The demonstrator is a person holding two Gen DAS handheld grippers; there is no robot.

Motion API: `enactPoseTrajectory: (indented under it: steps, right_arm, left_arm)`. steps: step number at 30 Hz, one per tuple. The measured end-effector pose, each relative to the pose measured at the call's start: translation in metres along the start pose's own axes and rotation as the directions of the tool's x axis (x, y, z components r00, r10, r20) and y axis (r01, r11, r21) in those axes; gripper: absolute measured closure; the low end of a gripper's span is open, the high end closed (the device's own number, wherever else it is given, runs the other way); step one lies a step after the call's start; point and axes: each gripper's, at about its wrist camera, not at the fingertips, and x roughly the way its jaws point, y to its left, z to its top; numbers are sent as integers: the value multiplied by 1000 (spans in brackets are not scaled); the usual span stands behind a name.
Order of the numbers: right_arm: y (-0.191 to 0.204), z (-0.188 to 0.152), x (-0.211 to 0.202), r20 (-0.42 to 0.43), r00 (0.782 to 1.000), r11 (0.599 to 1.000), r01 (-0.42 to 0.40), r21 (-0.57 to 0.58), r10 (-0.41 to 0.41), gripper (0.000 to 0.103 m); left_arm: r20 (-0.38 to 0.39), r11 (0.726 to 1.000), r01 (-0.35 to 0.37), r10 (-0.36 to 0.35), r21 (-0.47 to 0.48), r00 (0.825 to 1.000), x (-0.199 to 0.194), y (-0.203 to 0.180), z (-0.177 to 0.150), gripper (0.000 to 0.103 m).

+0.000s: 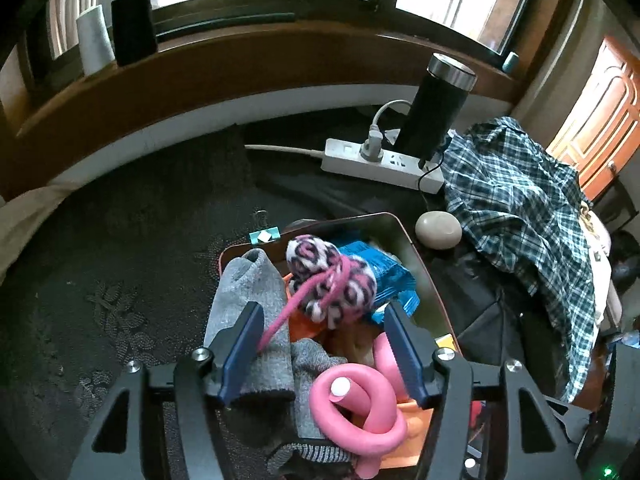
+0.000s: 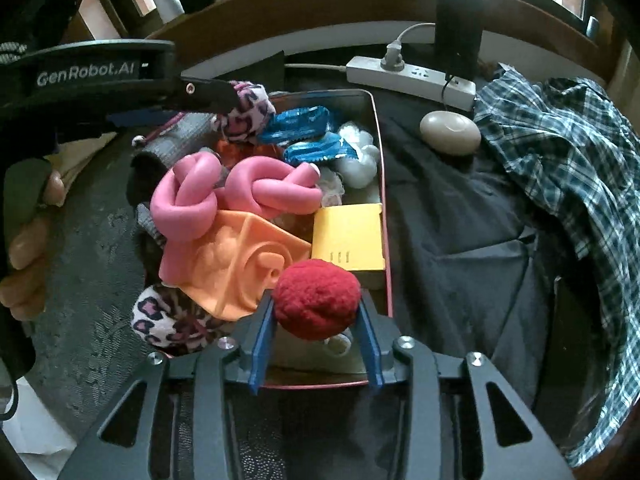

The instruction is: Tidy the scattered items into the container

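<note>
A metal tray with a pink rim (image 2: 378, 168) holds pink foam twists (image 2: 256, 188), grey socks (image 1: 244, 300), blue packets (image 2: 304, 124), a yellow box (image 2: 348, 232) and an orange piece (image 2: 240, 264). My left gripper (image 1: 324, 316) is open above the tray; a pink leopard-print scrunchie (image 1: 332, 280) with a pink cord lies just beyond its fingertips. My right gripper (image 2: 316, 316) is shut on a red pompom (image 2: 316, 304) over the tray's near end. The left gripper also shows in the right wrist view (image 2: 208, 98), next to the scrunchie (image 2: 248, 112).
A beige pebble-shaped object (image 2: 450, 132) lies right of the tray on dark cloth. A white power strip (image 2: 408, 78) and a black tumbler (image 1: 436, 112) stand behind. A plaid shirt (image 2: 568, 152) is heaped at the right. A wooden window sill runs along the back.
</note>
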Motion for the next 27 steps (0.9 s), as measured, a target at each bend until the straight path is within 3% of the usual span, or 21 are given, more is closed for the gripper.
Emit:
enactPoseTrajectory:
  steps: [5, 9, 13, 15, 17, 21, 27]
  right_arm:
    - [-8, -2, -15, 32, 999, 1000, -11, 21, 11, 41]
    - [-19, -4, -26, 44, 999, 998, -18, 57, 16, 40]
    - [-29, -8, -39, 55, 998, 995, -10, 102, 5, 38]
    - [-32, -11, -47, 57, 998, 993, -2, 119, -5, 33]
    - [-29, -13, -53, 49, 999, 994, 13, 111, -19, 25]
    - [-16, -18, -61, 19, 999, 995, 27, 96, -29, 22]
    - [9, -22, -62, -14, 999, 998, 32, 56, -31, 19]
  left_arm:
    - [29, 999, 27, -26, -30, 999, -21, 6, 1, 39]
    - [65, 999, 21, -19, -34, 998, -43, 9, -3, 39]
    - [108, 999, -2, 6, -38, 994, -69, 13, -14, 20]
    - [127, 999, -20, 24, -39, 992, -82, 14, -24, 19]
    - [124, 999, -37, 41, -29, 991, -89, 14, -33, 19]
    - [98, 998, -61, 62, -13, 993, -99, 12, -56, 19]
    - [23, 998, -29, 30, -60, 999, -100, 16, -85, 19]
